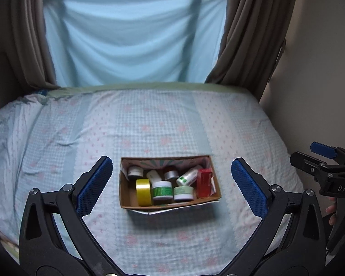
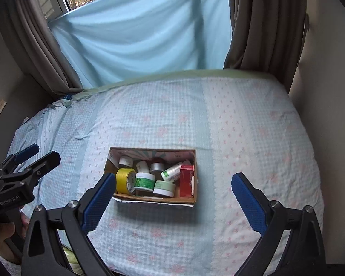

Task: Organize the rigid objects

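A cardboard box (image 1: 170,203) is sitting on the bed (image 1: 149,124), toward the near edge and about midway between the side edges, with bare sheet lying all around it. Everything small in view is lying inside it: a roll of yellow tape (image 1: 143,192) standing on edge at the near left corner, a green-labelled jar (image 1: 162,190) and a paler jar (image 1: 183,193) along the near wall, a red carton (image 1: 204,182) leaning against the right wall, a white bottle (image 1: 188,177) lying tilted beside it, and more jars packed at the back. The left gripper (image 1: 172,186) is hovering above the near edge with its jaws spread wide and holding nothing; the right gripper (image 2: 173,204) is doing likewise. This arrangement is fitting either a box waiting to be emptied and sorted or a box already filled. Any grasp inside is needing care: the items are touching, so a straight descent from above, jaws spanning one piece only, is looking safest.
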{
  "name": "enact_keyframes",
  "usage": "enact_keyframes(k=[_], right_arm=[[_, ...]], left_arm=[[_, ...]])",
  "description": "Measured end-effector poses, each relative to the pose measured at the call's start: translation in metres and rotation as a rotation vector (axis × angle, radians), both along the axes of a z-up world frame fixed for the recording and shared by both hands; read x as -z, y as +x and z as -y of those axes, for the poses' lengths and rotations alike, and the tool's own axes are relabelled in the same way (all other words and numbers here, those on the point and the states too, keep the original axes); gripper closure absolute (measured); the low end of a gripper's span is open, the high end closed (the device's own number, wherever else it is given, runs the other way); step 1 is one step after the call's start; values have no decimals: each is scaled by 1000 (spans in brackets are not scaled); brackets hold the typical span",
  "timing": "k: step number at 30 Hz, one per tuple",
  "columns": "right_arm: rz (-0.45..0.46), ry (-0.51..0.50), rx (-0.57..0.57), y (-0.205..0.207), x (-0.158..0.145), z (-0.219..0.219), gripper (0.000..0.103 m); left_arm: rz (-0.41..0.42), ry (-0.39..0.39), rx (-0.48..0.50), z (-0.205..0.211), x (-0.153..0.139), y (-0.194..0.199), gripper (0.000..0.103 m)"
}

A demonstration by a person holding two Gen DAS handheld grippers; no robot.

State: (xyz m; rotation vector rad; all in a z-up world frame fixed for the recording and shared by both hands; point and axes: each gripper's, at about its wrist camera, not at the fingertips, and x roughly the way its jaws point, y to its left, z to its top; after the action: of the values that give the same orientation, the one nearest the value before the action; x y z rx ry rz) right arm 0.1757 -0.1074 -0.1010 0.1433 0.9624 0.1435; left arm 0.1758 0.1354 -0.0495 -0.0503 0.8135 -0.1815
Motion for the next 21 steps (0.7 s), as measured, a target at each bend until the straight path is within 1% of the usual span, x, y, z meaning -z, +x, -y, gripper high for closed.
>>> enact_keyframes(k=[2,5,9,11,13,16,21], right_arm=[[69,-10,13,-17,-27,12,3],[163,-29,39,-41,-62,26,3],[247,-46,61,-70,-91,41,3],[278,-55,70,-83,-99,46,3],[307,-73,71,-95,-103,47,3],[342,-87,64,-107,-103,47,3],[359,-101,58,-113,-101,47,3]], left_arm=[[64,-2,0,9,-23,-19,0],[140,40,-13,25,-49,-44,0],[228,47,-48,37,-71,-77,0],[272,35,-63,39,-76,-93,0],[297,26,-76,40,-80,-104,0],[305,15,-85,42,-81,-114,0],[317,35,-89,48,-79,-121,0]])
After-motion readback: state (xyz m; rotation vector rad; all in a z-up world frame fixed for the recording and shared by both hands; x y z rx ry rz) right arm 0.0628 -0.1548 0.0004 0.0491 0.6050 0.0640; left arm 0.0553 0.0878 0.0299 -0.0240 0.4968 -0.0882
